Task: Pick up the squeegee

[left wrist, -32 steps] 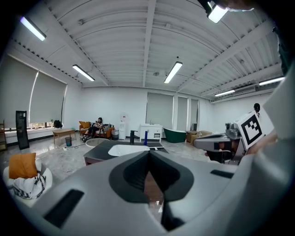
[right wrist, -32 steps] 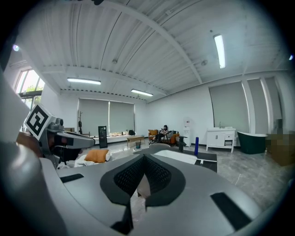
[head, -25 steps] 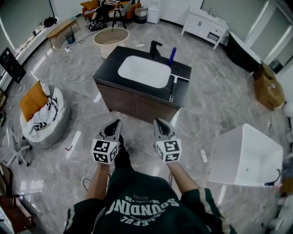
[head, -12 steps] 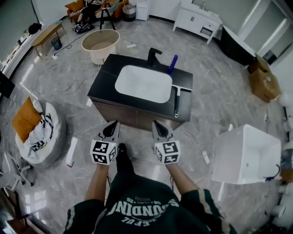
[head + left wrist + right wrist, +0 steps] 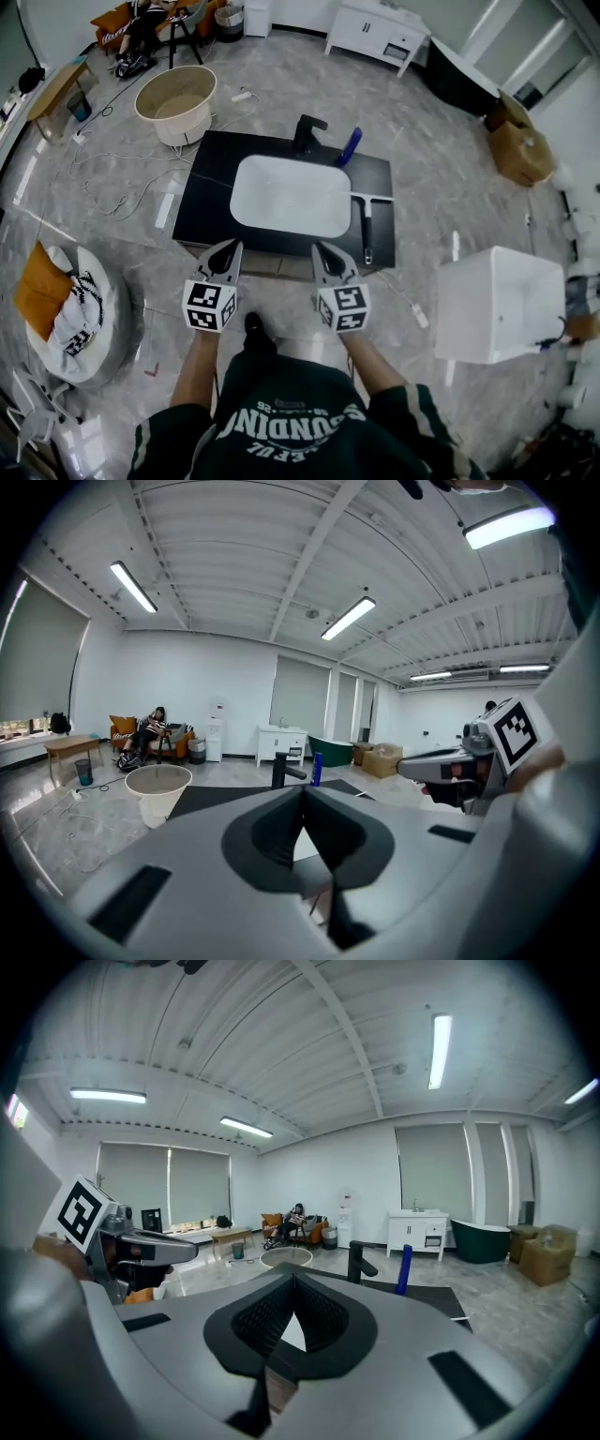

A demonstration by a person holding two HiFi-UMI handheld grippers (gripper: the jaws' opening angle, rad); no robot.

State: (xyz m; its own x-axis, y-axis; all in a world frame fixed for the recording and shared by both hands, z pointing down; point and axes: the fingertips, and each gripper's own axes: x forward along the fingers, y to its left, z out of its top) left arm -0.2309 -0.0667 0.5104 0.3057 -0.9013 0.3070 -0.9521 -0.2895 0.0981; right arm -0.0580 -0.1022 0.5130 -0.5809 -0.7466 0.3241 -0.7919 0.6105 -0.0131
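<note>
The table point(image 5: 214, 178) is seen from steeply above in the head view. Both gripper views are aimed nearly level across it, from close by.

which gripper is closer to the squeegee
The right gripper; the squeegee lies at the right end of the counter, just ahead of it, while the left gripper sits farther left.

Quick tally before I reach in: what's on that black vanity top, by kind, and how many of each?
Squeegee: 1
Black faucet: 1
Blue bottle: 1
White basin: 1
Total: 4
</note>
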